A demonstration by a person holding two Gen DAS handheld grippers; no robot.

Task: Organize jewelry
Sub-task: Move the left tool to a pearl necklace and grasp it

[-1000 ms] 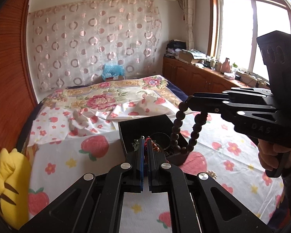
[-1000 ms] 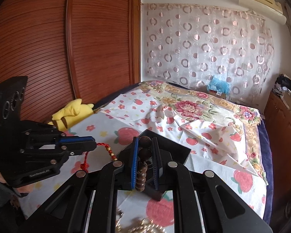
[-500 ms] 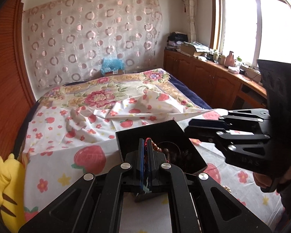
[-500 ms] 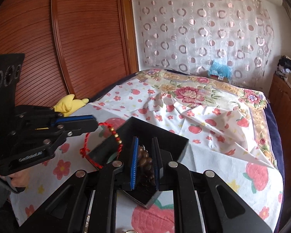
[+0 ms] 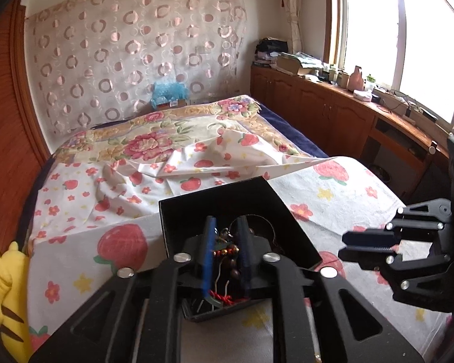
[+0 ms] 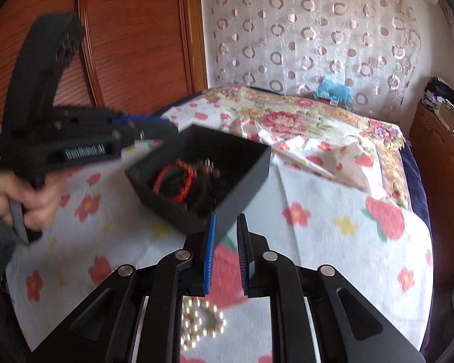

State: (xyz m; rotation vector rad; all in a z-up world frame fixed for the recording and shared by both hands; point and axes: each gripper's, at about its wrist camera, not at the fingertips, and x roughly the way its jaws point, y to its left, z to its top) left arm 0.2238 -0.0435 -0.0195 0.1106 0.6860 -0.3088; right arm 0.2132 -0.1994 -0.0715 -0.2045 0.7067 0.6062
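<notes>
A black open box (image 5: pixel 242 208) (image 6: pixel 242 169) sits on the strawberry-print bedsheet. Inside it lie a red cord bracelet (image 6: pixel 174 181) (image 5: pixel 227 252) and dark wooden beads (image 6: pixel 207 181). My left gripper (image 5: pixel 225 236) hangs over the box with its jaws apart and nothing between them; it also shows in the right wrist view (image 6: pixel 154 128). My right gripper (image 6: pixel 225 233) is open and empty, just off the box's near corner; it also shows in the left wrist view (image 5: pixel 346 246). A pearl bracelet (image 6: pixel 201 323) lies on the sheet under the right gripper.
A yellow plush toy (image 5: pixel 3 293) lies at the bed's left edge. Wooden wardrobe doors (image 6: pixel 130 39) stand on the left, a wooden cabinet (image 5: pixel 333 112) with clutter runs under the window on the right. Rumpled floral bedding (image 5: pixel 154 148) lies beyond the box.
My left gripper opened and let the red bracelet drop into the box. My right gripper released the dark beads into the box, opened and pulled back off the box.
</notes>
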